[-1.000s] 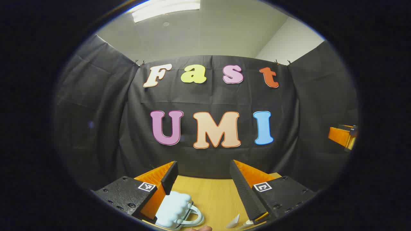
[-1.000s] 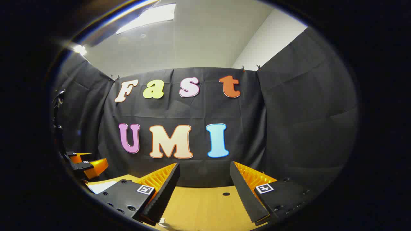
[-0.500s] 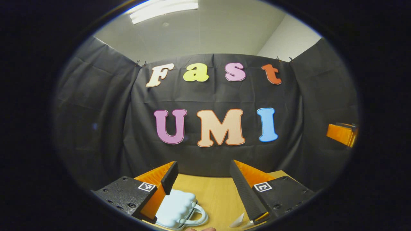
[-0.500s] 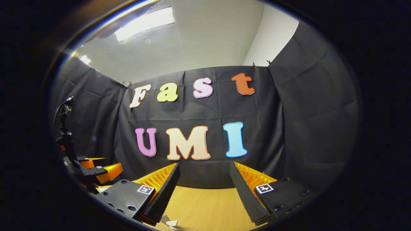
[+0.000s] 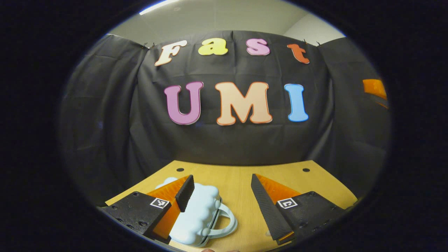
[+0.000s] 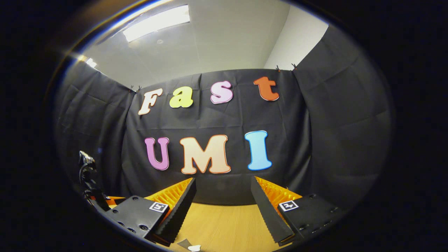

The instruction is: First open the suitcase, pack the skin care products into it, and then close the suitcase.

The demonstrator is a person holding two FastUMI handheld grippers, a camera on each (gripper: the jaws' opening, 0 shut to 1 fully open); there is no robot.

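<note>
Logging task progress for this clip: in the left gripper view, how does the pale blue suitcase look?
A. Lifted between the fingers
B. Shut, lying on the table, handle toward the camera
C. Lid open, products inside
B: the suitcase lies shut on the wooden table, beside the open left gripper.

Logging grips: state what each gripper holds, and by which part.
Nothing. The left gripper is open above the closed suitcase; the right gripper is open over the table.

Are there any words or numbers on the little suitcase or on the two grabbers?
On the suitcase: no words or numbers seen.
On the left gripper: square patterned tags, nothing readable.
On the right gripper: the same kind of tags, nothing readable.
</note>
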